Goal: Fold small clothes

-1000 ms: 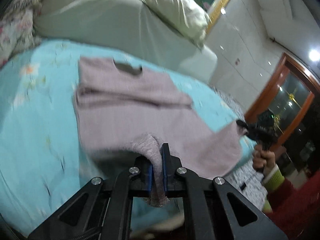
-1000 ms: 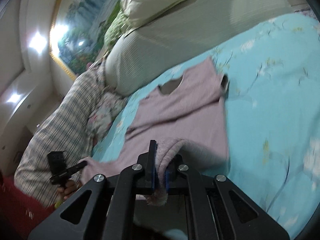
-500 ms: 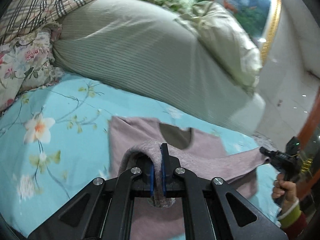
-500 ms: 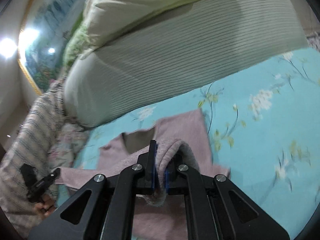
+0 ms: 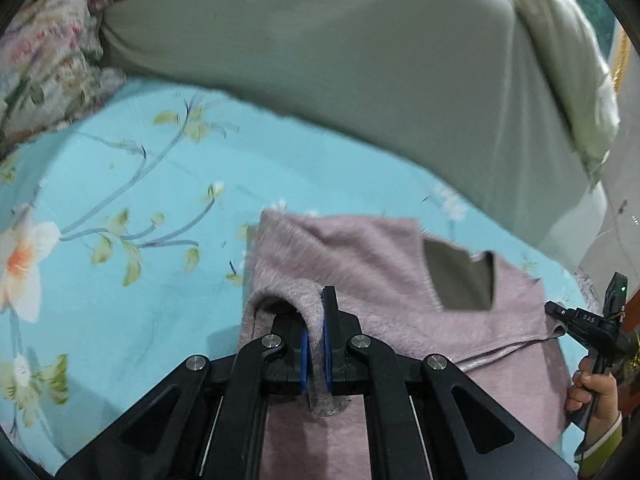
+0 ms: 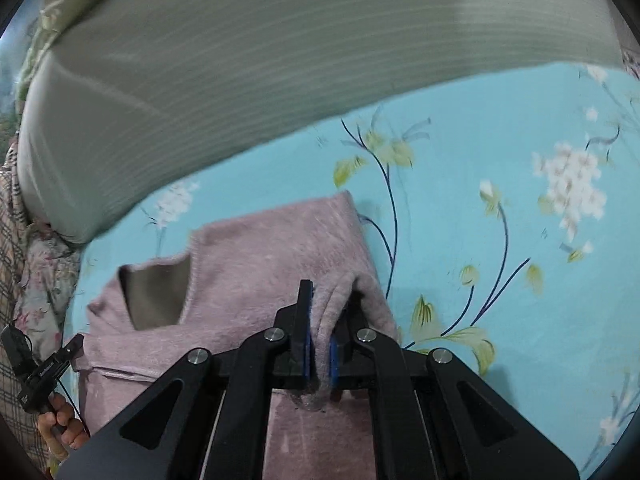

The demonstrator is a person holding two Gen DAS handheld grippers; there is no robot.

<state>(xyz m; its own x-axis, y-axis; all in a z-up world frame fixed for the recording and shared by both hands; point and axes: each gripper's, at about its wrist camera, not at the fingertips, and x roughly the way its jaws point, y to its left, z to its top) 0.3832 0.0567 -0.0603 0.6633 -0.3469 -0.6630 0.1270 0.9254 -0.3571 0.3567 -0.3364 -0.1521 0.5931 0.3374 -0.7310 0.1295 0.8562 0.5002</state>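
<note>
A fuzzy mauve sweater [image 5: 360, 256] lies on a turquoise flowered bedsheet [image 5: 120, 184], its neck opening [image 5: 460, 280] toward the pillows. My left gripper [image 5: 316, 320] is shut on a pinched fold of the sweater's hem and holds it over the shoulder area. My right gripper [image 6: 320, 320] is shut on another fold of the same sweater [image 6: 272, 248], also carried up near the neck opening [image 6: 156, 292]. Each gripper also shows at the other view's edge: the right one [image 5: 588, 324] and the left one [image 6: 40, 372], in the person's hands.
A large grey-green striped bolster [image 5: 360, 60] lies across the head of the bed, close beyond the sweater. A floral pillow [image 5: 48, 48] sits at the left, and a plaid cover [image 6: 12, 240] beside it. Bare sheet [image 6: 520, 220] lies to the right of the sweater.
Both grippers have carried the sweater's hem forward toward the neckline, folding the lower part over the upper. The pillows now loom much closer.
</note>
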